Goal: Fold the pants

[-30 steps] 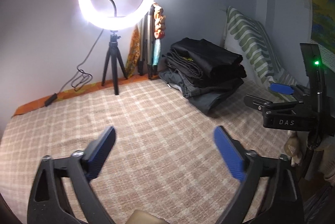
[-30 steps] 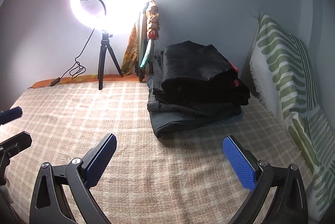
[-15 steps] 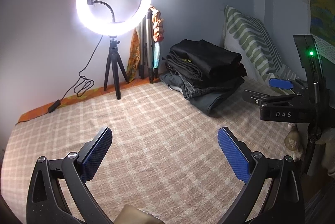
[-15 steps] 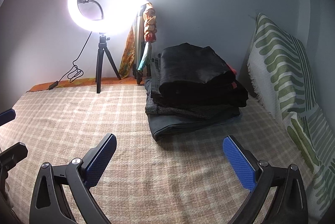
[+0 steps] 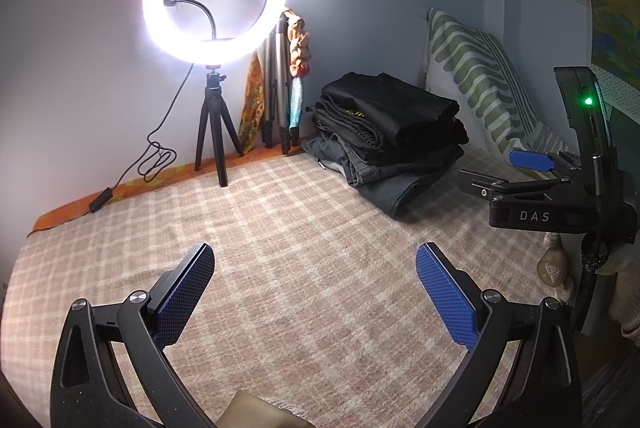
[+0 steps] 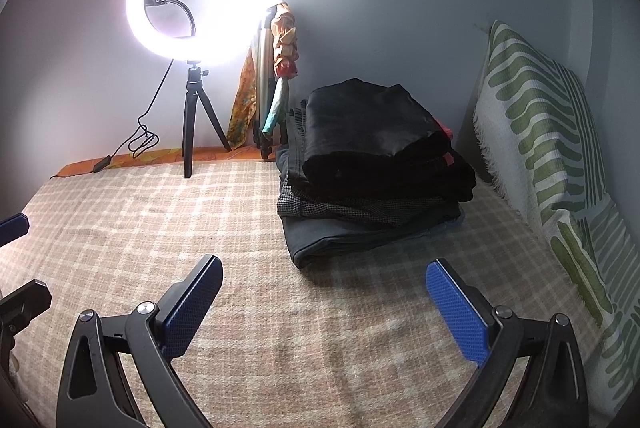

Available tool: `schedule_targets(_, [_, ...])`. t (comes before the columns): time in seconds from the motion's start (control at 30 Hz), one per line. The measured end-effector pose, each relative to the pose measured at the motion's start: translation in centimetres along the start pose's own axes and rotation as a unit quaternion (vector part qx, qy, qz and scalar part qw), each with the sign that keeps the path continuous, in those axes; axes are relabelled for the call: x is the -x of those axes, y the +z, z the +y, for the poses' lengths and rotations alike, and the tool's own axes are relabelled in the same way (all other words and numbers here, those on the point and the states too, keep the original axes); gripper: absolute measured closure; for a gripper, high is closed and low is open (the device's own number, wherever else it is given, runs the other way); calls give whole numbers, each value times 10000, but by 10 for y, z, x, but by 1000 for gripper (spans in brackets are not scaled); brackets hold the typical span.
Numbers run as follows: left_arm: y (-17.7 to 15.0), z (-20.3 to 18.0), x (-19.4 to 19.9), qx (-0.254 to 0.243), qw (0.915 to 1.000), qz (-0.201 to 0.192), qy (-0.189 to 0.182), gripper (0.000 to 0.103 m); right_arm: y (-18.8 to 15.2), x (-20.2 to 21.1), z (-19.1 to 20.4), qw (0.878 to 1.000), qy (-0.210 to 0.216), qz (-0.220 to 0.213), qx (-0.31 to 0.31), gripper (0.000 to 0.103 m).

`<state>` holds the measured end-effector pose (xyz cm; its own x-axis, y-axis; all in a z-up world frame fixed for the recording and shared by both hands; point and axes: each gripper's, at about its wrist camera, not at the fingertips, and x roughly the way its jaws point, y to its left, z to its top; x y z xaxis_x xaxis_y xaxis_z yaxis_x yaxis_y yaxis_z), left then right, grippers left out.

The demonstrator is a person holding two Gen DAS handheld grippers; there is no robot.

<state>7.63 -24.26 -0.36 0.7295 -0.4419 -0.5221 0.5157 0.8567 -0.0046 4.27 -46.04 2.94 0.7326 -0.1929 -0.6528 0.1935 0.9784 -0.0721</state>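
A stack of folded dark pants lies at the far right of the checked beige bed cover; it also shows in the right wrist view, black pair on top, grey ones under it. My left gripper is open and empty, hovering over bare cover well short of the stack. My right gripper is open and empty, just in front of the stack; it also shows side-on at the right of the left wrist view. The left gripper's fingertips peek in at the right wrist view's left edge.
A lit ring light on a small tripod stands at the back by the wall, its cable trailing left. A folded tripod with cloth leans in the corner. A green-striped pillow stands against the right wall.
Both grippers have drifted slightly; the view of the stack and ring light shifted a little. Both stay open and empty.
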Motion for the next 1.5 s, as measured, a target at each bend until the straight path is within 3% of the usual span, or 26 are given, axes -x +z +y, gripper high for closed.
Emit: schedule_targets(1.5, [-1, 8, 1, -7, 10000, -78, -21, 2, -5, -4, 2, 9999, 32, 122, -70, 0])
